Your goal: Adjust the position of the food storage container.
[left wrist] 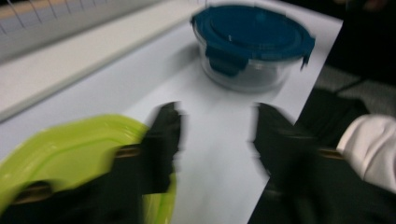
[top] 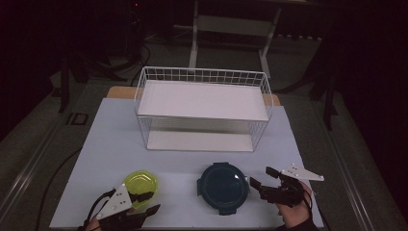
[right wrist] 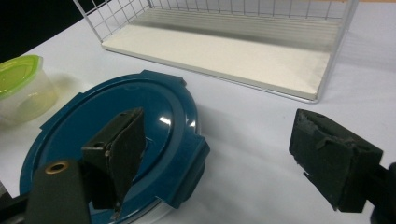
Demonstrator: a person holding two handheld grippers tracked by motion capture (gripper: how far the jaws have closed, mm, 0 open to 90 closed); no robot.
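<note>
A round clear container with a dark blue clip lid stands near the table's front edge. To its left is a smaller clear tub with a lime green lid. My left gripper is open at the green tub's right side. One of its jaws lies against the lid's edge, and bare table shows between the two. My right gripper is open wide just right of the blue lid, with one jaw over the lid's rim and nothing gripped.
A white wire rack with two shelves stands at the middle back of the white table. The table's front edge lies just under both hands, and a pale sleeve is at the right. The surroundings are dark.
</note>
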